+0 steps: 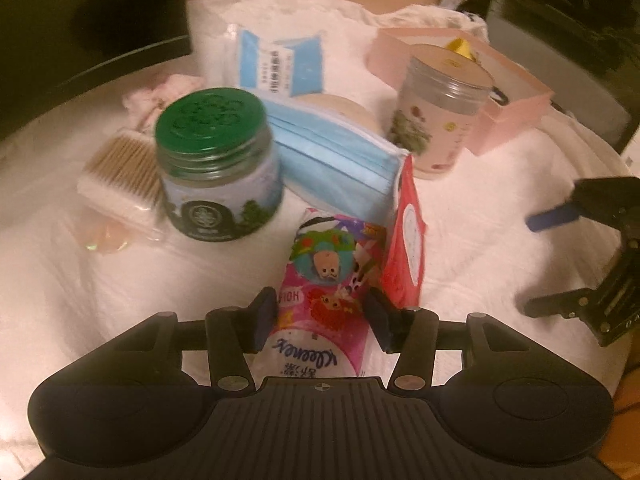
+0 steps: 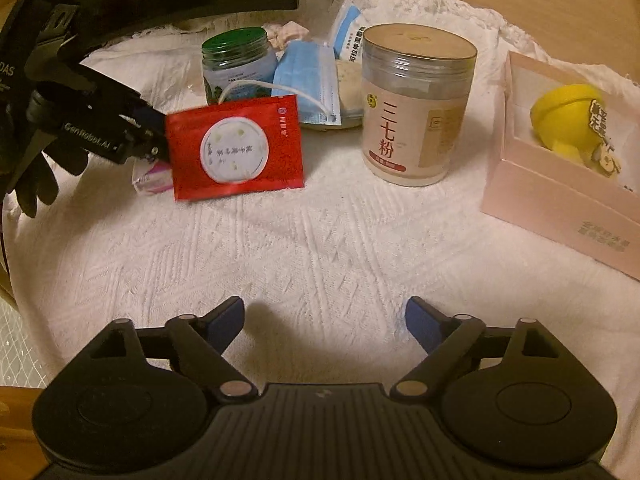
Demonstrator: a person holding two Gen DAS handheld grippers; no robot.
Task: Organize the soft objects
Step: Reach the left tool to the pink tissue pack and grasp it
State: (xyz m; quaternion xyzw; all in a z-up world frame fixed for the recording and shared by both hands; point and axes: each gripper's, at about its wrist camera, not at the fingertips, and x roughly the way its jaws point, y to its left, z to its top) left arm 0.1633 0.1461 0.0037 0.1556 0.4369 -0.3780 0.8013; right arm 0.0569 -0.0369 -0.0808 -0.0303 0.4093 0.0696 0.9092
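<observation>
My left gripper (image 1: pixel 322 314) is shut on a pink Kleenex tissue pack (image 1: pixel 328 280), held above the white cloth; a red sachet (image 1: pixel 404 240) stands on edge against the pack's right side. In the right wrist view the left gripper (image 2: pixel 154 136) shows at the left, with the red sachet (image 2: pixel 236 152) in front of it and the tissue pack (image 2: pixel 150 178) peeking out below. Blue face masks (image 1: pixel 336 156) lie behind the pack. My right gripper (image 2: pixel 324 320) is open and empty over bare cloth; it also shows in the left wrist view (image 1: pixel 560 256).
A green-lidded jar (image 1: pixel 216 168), a box of cotton swabs (image 1: pixel 120 176), a blue-and-white packet (image 1: pixel 276 64), a clear-lidded canister (image 2: pixel 416 108) and a pink box (image 2: pixel 560 168) with a yellow object (image 2: pixel 568 116) stand on the white cloth (image 2: pixel 320 248). A dark box is at the back left.
</observation>
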